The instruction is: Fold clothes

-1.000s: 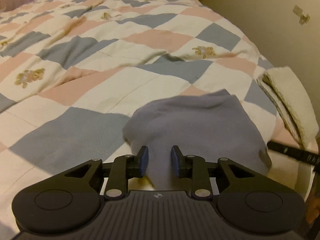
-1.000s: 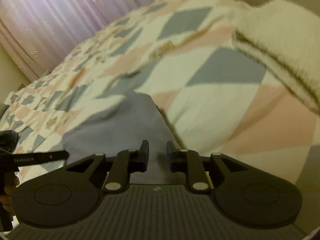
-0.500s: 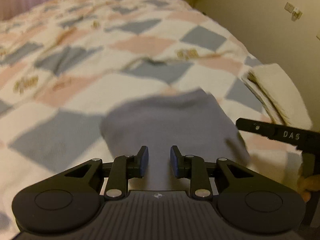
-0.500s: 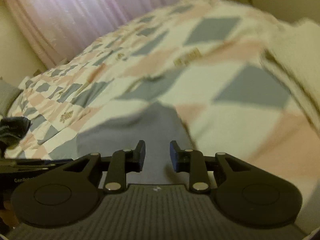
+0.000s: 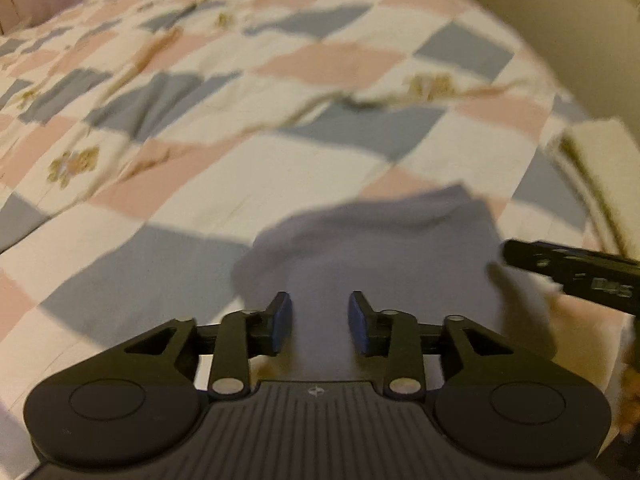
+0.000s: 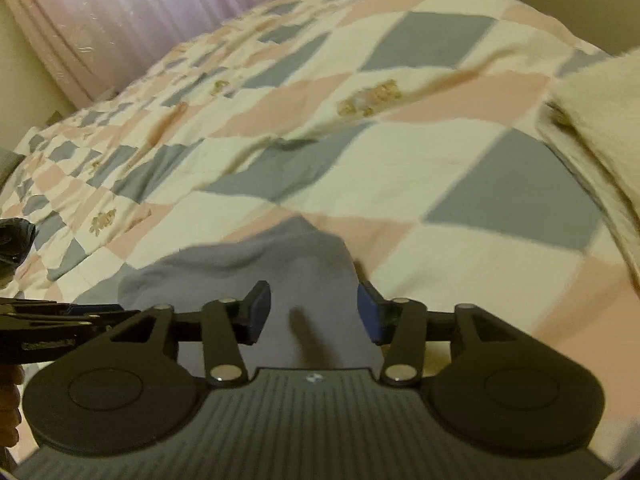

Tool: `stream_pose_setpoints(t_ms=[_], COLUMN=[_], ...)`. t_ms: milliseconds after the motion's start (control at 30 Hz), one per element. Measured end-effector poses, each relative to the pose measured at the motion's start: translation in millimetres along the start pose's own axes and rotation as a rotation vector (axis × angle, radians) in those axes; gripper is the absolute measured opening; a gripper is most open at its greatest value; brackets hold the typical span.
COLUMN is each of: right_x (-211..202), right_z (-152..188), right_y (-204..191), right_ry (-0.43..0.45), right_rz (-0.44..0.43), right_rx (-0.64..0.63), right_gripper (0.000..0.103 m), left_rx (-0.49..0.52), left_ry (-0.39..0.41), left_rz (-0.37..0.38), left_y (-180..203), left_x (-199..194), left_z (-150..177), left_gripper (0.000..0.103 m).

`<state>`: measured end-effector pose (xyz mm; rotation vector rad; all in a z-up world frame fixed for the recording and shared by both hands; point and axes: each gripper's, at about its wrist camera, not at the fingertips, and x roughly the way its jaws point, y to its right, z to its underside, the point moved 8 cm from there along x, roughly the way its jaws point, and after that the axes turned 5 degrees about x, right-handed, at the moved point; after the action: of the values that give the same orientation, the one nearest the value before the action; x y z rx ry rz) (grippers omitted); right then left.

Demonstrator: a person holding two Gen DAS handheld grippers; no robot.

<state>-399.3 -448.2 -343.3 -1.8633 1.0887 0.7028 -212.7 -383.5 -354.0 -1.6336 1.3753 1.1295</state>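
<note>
A grey-blue folded garment (image 5: pixel 380 248) lies flat on the patchwork quilt (image 5: pixel 280 152), close to the bed's near edge. My left gripper (image 5: pixel 320 316) hovers over the garment's near side. Its jaws are opening and the blue pads stand apart, with cloth seen behind the gap but not pinched. In the right wrist view the same garment (image 6: pixel 240 268) lies under my right gripper (image 6: pixel 314 312). Those jaws are also opening, and the pads are clear of the cloth. Each view shows the other tool at its edge: right gripper (image 5: pixel 572 272), left gripper (image 6: pixel 48 320).
A folded cream towel (image 6: pixel 600 112) lies on the quilt's right side, also seen as the towel (image 5: pixel 600 152) by the wall. A dark crumpled garment (image 6: pixel 14 236) sits at the far left. Pink curtains (image 6: pixel 120 12) hang behind the bed. A hand (image 6: pixel 10 400) grips the left tool.
Both pairs of jaws have spread from a narrow gap to a wide one. Both grippers have shifted over the garment, which stays lying on the quilt.
</note>
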Motion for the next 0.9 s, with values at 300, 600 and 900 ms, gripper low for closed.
stream_pose_setpoints(t_ms=[300,600,900], right_x=[-43,-68,-66], right_z=[47,59,66], right_y=[-14,-32,-36], right_ry=[-0.049,-0.015,-0.033], right_rz=[0.057,0.087,0.107], right_rx=[0.144,0.282,0.296], right_gripper=[0.060,0.065,0.066], left_rx=[0.020,0.129,0.149], left_ry=[-0.130,-0.092,-0.087], left_rz=[-0.025,-0.035,-0.026], left_y=[-2,-1,-2], left_x=[-14,-32,-29], left_z=[14,4,1], left_gripper=[0.047,0.050,0.050])
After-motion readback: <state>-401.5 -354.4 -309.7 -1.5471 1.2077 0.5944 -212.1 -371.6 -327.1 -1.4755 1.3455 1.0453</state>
